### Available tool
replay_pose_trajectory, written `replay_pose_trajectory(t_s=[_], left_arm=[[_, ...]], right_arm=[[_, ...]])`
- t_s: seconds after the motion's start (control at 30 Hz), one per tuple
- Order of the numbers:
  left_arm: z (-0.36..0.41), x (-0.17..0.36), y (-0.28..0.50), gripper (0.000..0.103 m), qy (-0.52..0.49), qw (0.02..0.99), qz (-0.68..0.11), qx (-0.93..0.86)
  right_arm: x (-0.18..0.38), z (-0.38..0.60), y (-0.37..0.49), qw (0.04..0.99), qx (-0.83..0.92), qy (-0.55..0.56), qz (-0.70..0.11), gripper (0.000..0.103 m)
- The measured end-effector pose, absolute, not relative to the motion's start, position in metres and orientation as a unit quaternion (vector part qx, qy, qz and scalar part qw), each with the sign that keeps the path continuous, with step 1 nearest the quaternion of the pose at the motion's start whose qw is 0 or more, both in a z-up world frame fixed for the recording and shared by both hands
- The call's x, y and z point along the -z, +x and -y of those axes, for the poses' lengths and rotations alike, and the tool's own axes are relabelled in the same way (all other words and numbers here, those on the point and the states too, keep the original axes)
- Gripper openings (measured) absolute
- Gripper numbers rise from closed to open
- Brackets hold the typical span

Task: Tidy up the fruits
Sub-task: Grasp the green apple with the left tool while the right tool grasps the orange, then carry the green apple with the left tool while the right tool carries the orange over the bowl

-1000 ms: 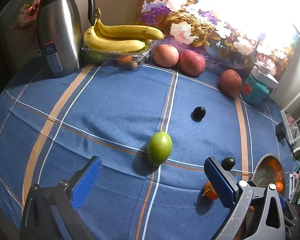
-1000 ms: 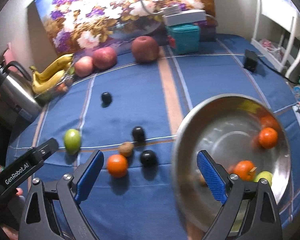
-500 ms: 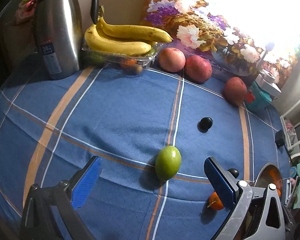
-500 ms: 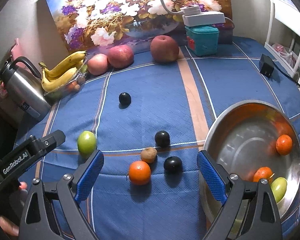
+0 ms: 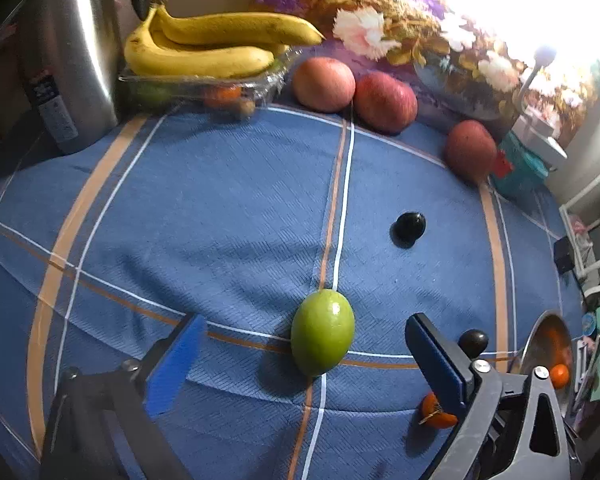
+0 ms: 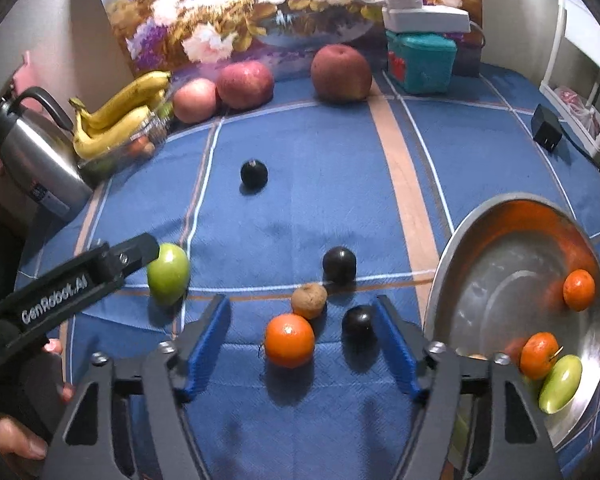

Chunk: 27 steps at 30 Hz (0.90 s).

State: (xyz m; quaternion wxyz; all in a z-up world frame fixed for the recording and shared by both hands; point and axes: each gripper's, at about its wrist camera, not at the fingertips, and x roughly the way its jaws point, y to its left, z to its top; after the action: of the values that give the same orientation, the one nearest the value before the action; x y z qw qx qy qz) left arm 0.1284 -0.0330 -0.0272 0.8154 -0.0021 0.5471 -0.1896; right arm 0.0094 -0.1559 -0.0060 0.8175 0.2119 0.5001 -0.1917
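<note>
Green mango-shaped fruit (image 5: 323, 332) on the blue plaid tablecloth (image 5: 220, 216), lying between the spread blue pads of the left gripper (image 5: 300, 354), touching neither, jaws wide apart. Seen from the right wrist, same green fruit (image 6: 168, 273) just behind the tip of the left gripper's finger (image 6: 136, 254). Right gripper (image 6: 302, 344) also wide open, holding nothing, hanging over an orange (image 6: 289, 340) with a small dark plum (image 6: 358, 320) close to the right-hand pad. Brown kiwi-like fruit (image 6: 309, 300) touching the orange's far side, second dark plum (image 6: 339, 264) just beyond that, third dark plum (image 6: 254, 173) well apart toward the back. Steel bowl (image 6: 500, 248) at the right edge of the cloth, tilted toward the camera, with two oranges (image 6: 579, 284) and a green fruit (image 6: 560, 383) inside. Along the back: three red apples (image 6: 341, 73), bananas (image 6: 116, 120) on a clear plastic tray, steel kettle (image 6: 36, 156) at far left, teal box (image 6: 420, 62) on the right, floral painting (image 6: 260, 8) behind all of it
</note>
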Motion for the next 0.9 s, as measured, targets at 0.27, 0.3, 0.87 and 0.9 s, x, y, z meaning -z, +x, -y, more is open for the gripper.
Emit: replay_pose_trajectory(t_s=[0.27, 0.3, 0.87, 0.9], left_arm=[[0.042, 0.04, 0.13, 0.079, 0.008, 0.803, -0.561, 0.201], [0.043, 0.041, 0.131, 0.075, 0.007, 0.801, -0.563, 0.202], [0.037, 0.043, 0.132, 0.042, -0.011, 0.79, -0.581, 0.197], [0.036, 0.042, 0.131, 0.042, -0.012, 0.79, -0.581, 0.196]], right_arm=[[0.021, 0.152, 0.012, 0.801, 0.185, 0.219, -0.526, 0.05], [0.023, 0.151, 0.013, 0.8, 0.183, 0.221, -0.527, 0.048], [0.029, 0.145, 0.016, 0.792, 0.172, 0.218, -0.543, 0.031], [0.029, 0.145, 0.016, 0.793, 0.172, 0.22, -0.542, 0.031]])
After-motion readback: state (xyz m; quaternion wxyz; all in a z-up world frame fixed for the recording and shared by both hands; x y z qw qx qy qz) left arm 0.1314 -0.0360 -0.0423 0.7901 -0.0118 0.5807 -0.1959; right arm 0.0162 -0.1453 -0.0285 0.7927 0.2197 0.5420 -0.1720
